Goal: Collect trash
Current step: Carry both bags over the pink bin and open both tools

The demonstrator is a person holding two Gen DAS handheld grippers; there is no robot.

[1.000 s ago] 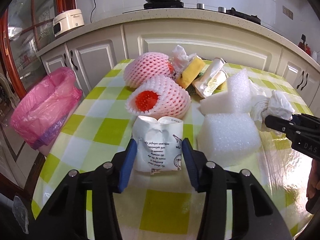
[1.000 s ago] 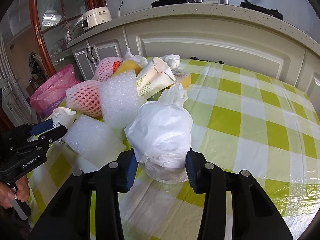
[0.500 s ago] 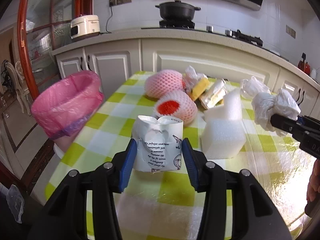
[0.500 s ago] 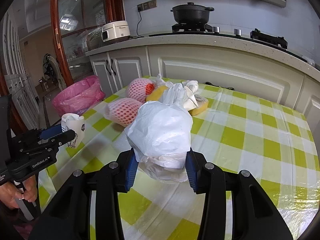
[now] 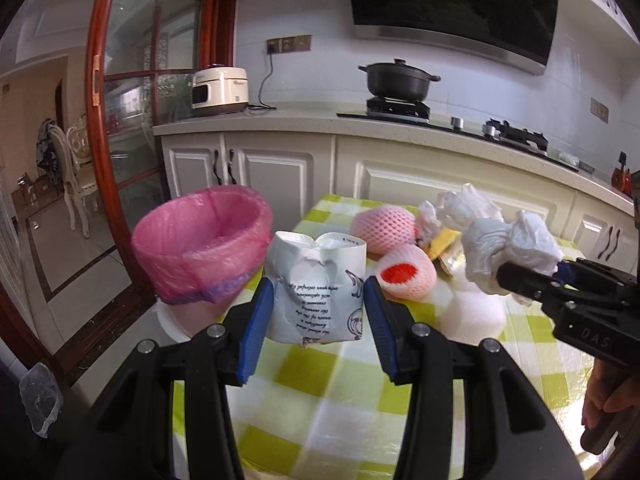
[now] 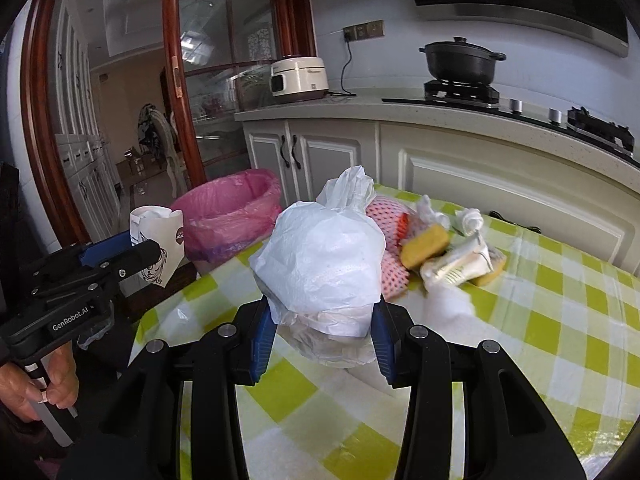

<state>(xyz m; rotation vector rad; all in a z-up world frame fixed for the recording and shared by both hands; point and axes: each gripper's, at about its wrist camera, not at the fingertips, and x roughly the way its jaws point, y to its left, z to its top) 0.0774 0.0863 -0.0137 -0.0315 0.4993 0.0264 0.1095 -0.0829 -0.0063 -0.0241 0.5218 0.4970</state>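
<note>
At the far left, off the tabletop's edge, stands the pink-lined trash bin [image 5: 202, 240], its mouth open upward. The left claw [image 5: 318, 306] is clamped at a narrow setting on a crushed white paper cup [image 5: 316, 286], held upright and clear of the checked tabletop [image 5: 320, 392]. From this claw the bin lies ahead and to the left, just beyond the cup, so the left hand is judged the nearer of the two to the drop.

Right of the cup, still on the tabletop, lie two pink foam fruit nets [image 5: 406, 276], a yellow sponge [image 6: 424, 246] and a crumpled paper wrapper [image 6: 460, 268].

Further right, the right claw [image 6: 322, 326] grips a knotted white plastic bag [image 6: 320, 264], also lifted off the cloth. In the right wrist view the bin [image 6: 232, 208] sits ahead and left of that bag, with the left claw [image 6: 132, 254] and its cup [image 6: 158, 240] between. The right hand likely has to follow or reach past.
</note>
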